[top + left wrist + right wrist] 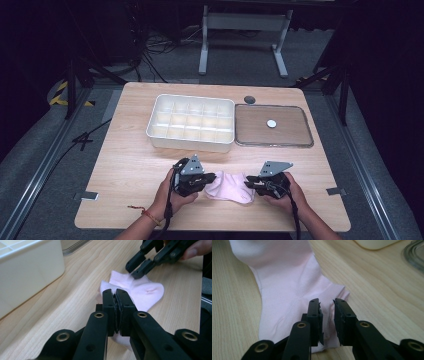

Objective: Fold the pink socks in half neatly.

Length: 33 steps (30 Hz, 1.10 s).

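Both forearms come in from the near edge of the tabletop [130, 150], hands low and turned inward so the two grippers face each other across a pink sock [227, 189].

The left gripper [116, 293] lies nearly level with the wood, its fingers [109, 302] clenched together on the sock's near edge; in the left gripper view a thin fold of pink cloth sits pinched between the pads. The left hand [172, 192] wraps the gripper's body from behind, with a red cord at the wrist.

The right gripper [327, 302] is angled down over the sock's opposite end. Its fingers [314, 312] stand slightly apart, released, a narrow gap between them with the sock's ribbed cuff lying under and between the tips but not squeezed. The right hand [285, 192] cups that gripper from behind.

The sock lies flat on the tabletop between the two grippers, its long axis running across from one to the other, cuff toward the right gripper. It is well in front of the white compartment tray [160, 135], and the clear lid [305, 127] sits just beside that tray on its right.
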### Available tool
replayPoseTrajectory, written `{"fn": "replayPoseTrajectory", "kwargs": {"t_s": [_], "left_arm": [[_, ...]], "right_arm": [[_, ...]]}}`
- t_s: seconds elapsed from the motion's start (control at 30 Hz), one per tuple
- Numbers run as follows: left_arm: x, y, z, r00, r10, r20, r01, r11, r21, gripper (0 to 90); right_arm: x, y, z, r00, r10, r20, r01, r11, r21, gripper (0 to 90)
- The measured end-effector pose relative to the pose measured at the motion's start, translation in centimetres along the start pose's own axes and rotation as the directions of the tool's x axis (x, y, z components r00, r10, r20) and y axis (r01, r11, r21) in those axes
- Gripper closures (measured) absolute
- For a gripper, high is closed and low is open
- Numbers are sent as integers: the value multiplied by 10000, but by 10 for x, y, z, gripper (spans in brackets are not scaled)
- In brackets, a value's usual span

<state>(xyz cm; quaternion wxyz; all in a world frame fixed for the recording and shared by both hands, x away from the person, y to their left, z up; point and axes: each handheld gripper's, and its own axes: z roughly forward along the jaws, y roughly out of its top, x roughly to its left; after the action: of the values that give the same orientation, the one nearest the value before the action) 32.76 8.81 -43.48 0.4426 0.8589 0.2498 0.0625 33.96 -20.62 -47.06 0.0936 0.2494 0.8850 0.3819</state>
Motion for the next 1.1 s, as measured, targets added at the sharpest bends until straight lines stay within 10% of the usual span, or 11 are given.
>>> {"fn": "replayPoseTrajectory", "kwargs": {"t_s": [1.1], "left_arm": [[-10,20,25,9974,669,266,-677,9972,307,865]], "right_arm": [[-8,2,4,9982,457,-385,-456,9990,21,728]]}}
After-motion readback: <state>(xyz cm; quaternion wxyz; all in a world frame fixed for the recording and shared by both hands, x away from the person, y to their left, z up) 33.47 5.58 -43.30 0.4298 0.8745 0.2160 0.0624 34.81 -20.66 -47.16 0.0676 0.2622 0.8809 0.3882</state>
